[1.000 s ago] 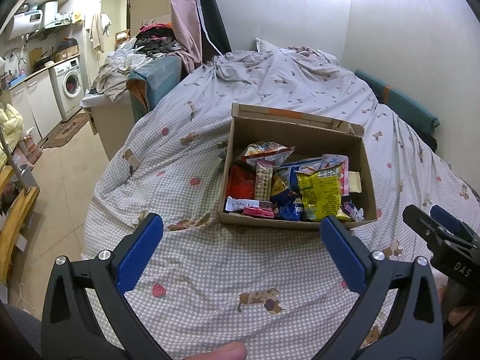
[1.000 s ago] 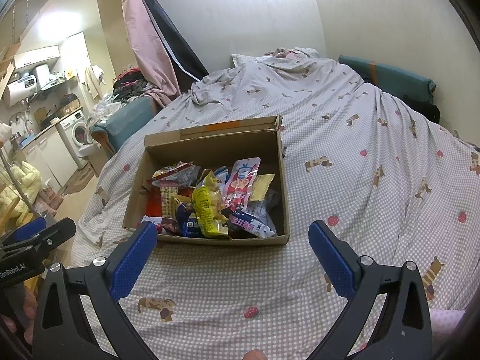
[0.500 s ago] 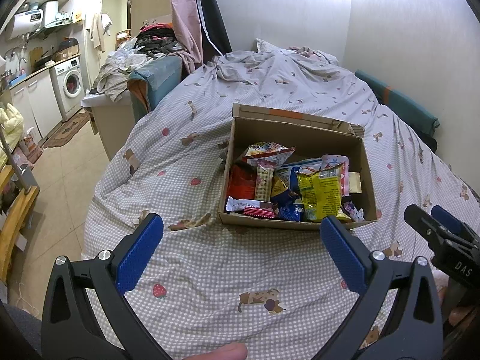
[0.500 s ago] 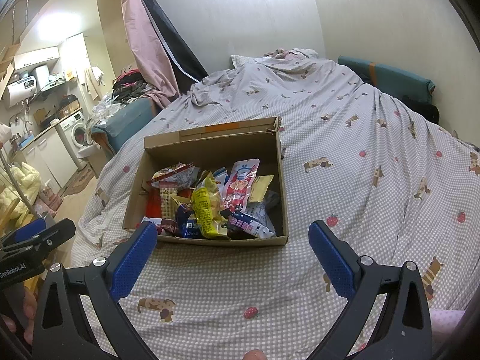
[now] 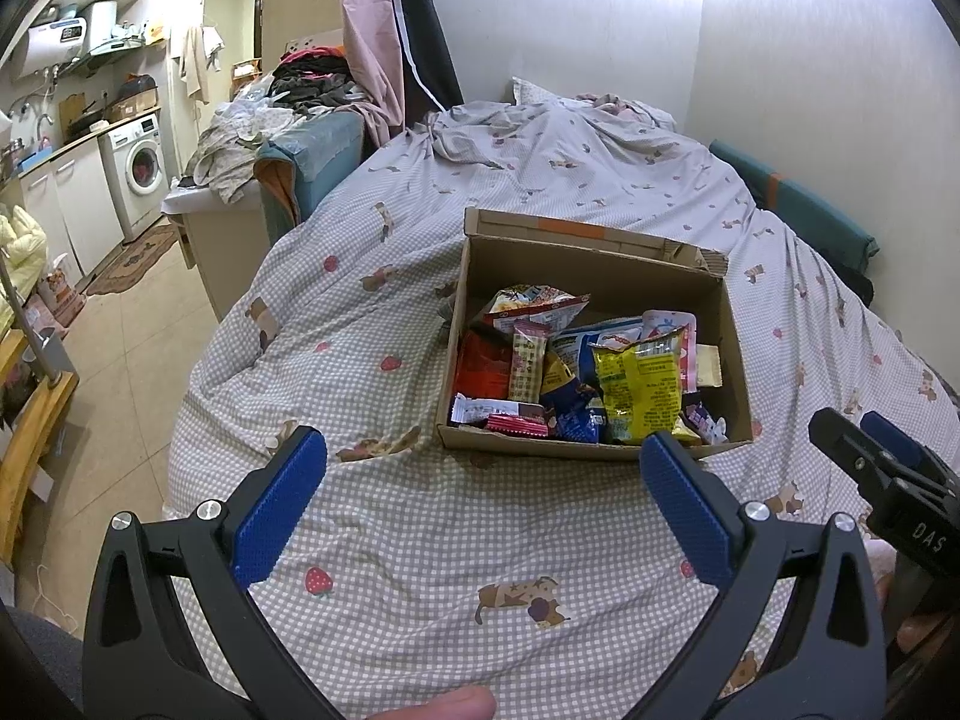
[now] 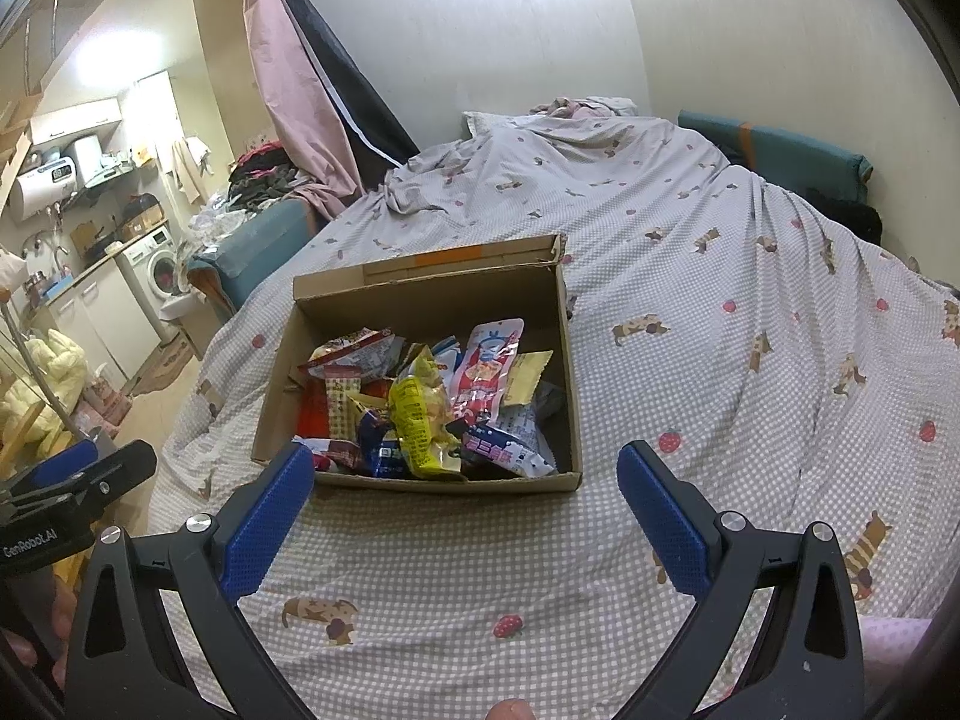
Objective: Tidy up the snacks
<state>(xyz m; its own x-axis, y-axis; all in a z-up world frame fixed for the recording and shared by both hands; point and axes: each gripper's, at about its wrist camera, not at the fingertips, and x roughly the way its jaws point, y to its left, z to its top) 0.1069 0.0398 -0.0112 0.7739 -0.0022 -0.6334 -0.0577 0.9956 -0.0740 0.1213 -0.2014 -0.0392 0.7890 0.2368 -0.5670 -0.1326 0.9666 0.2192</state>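
A: The snacks lie heaped in the cardboard box on the bed. Both grippers?

B: The left gripper and right gripper hang spread wide and empty; best to pinch the upright yellow bag by its top edge.

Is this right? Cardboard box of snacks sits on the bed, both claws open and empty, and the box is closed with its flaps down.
Not quite: the cardboard box is open at the top, its snacks exposed, as the left wrist view shows. The rest holds: it sits on the bed, and the left claw and right claw are both open and empty.
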